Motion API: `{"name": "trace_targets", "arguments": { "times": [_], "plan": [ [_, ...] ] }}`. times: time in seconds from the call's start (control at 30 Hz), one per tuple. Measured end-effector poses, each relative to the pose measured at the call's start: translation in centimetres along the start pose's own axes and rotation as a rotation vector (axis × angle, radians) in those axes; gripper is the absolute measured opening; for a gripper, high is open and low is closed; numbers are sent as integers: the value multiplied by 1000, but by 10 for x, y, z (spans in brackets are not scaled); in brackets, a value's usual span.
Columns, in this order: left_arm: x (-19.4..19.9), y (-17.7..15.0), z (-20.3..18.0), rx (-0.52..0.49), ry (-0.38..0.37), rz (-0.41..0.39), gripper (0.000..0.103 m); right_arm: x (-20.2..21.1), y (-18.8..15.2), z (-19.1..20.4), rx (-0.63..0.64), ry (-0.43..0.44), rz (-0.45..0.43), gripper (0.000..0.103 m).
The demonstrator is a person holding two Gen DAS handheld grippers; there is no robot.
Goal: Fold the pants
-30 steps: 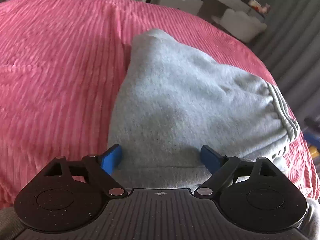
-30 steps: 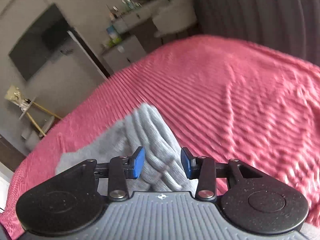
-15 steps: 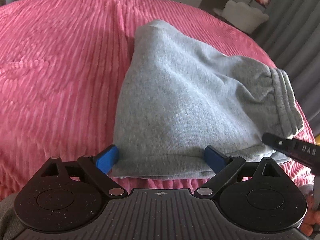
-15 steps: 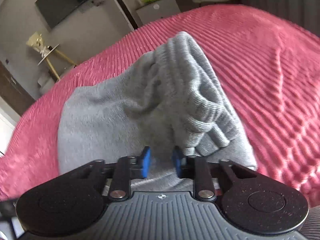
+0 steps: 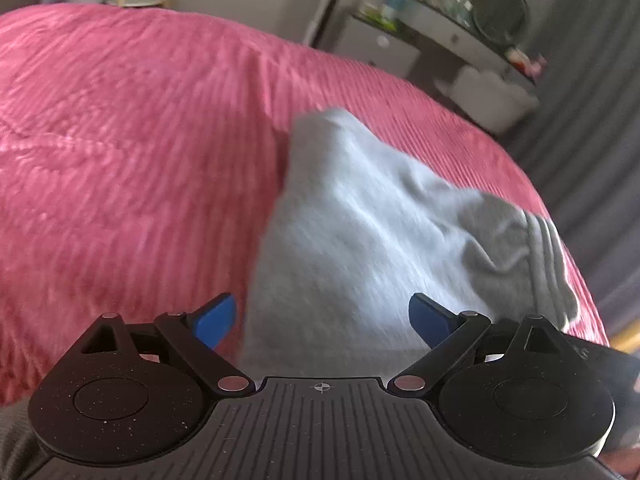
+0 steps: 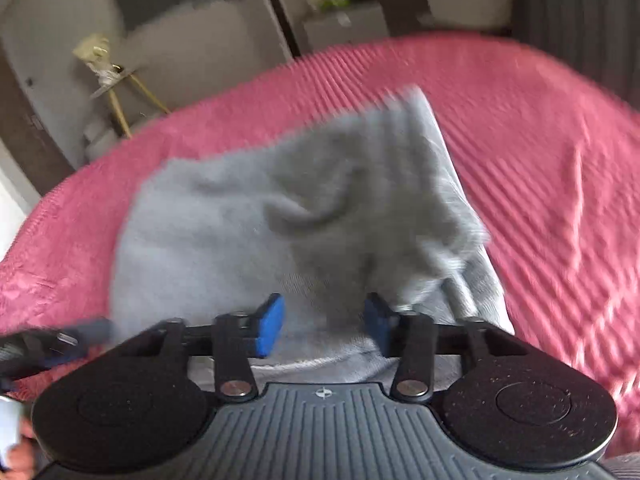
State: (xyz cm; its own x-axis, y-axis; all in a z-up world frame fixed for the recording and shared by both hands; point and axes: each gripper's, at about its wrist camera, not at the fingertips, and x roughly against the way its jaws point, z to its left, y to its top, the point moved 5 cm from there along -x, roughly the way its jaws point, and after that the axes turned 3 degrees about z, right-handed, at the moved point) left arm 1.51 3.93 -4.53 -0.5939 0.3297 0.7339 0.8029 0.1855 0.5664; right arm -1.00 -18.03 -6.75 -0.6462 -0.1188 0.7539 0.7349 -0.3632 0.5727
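Grey sweatpants (image 5: 360,240) lie folded in a bundle on the pink ribbed bedspread (image 5: 120,160), the elastic waistband (image 5: 548,256) at the right. My left gripper (image 5: 322,320) is open and empty, its blue pads wide apart over the bundle's near edge. In the right wrist view the same pants (image 6: 248,232) fill the middle on the bedspread (image 6: 540,160). My right gripper (image 6: 324,326) is open, its pads apart just above the near edge of the cloth, holding nothing. Both views are blurred by motion.
A white dresser with clutter (image 5: 400,40) and a white seat (image 5: 492,100) stand beyond the bed, grey curtains (image 5: 592,120) at the right. A small gold-legged side table (image 6: 116,84) stands by the wall. The other gripper's black body (image 6: 48,344) shows at the left edge.
My right gripper's pads have opened wider and pulled back from the cloth. Both grippers have drawn back, and the waistband end now looks more crumpled. The left gripper stayed open.
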Motion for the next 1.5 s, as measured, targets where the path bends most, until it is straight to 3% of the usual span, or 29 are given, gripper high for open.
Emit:
{"name": "trace_targets", "arguments": {
  "times": [0.03, 0.1, 0.2, 0.27, 0.33, 0.47, 0.53, 0.6, 0.7, 0.8, 0.87, 0.93, 1.0, 1.1, 1.13, 1.27, 1.5],
  "plan": [
    [1, 2, 3, 19, 16, -12, 97, 2, 1, -1, -15, 10, -7, 37],
    [3, 10, 5, 22, 19, -25, 97, 6, 1, 0, -2, 27, -8, 48],
    [10, 37, -5, -29, 2, -77, 97, 9, 1, 3, -1, 75, -26, 61],
    [13, 57, -15, -80, -34, -127, 97, 8, 0, 1, -33, 111, -35, 64],
    [8, 76, -25, -105, -82, -147, 97, 10, 5, -1, -91, 136, -47, 64],
    [-19, 96, -43, -111, -305, -131, 97, 24, 7, -7, -155, 178, -77, 64],
    [-39, 98, -47, -109, -369, -133, 97, 26, 8, -11, -162, 200, -91, 64],
    [-68, 95, -44, -104, -316, -91, 97, 19, 7, -18, -189, 228, -77, 64],
    [-110, 83, -31, -114, -179, -6, 86, 6, 7, -24, -223, 269, -54, 64],
    [-119, 74, -42, -281, -62, -44, 88, -1, 9, -20, -193, 279, -49, 64],
    [-123, 68, -52, -380, 39, -62, 96, -3, 10, -18, -174, 281, -48, 66],
    [-128, 63, -52, -426, 83, -82, 98, -5, 11, -18, -175, 295, -47, 67],
    [-126, 64, -46, -391, 73, -85, 98, -4, 11, -20, -186, 309, -49, 67],
    [-119, 69, -30, -310, 146, -85, 102, -3, 11, -21, -200, 323, -50, 67],
    [-118, 69, -22, -256, 165, -62, 102, -2, 11, -23, -208, 327, -50, 67],
    [-109, 63, 3, 12, 94, 51, 102, 1, 10, -26, -234, 330, -52, 67],
    [-84, 35, -13, -71, 174, 65, 102, 21, 7, -27, -227, 277, -59, 70]
  ]
}}
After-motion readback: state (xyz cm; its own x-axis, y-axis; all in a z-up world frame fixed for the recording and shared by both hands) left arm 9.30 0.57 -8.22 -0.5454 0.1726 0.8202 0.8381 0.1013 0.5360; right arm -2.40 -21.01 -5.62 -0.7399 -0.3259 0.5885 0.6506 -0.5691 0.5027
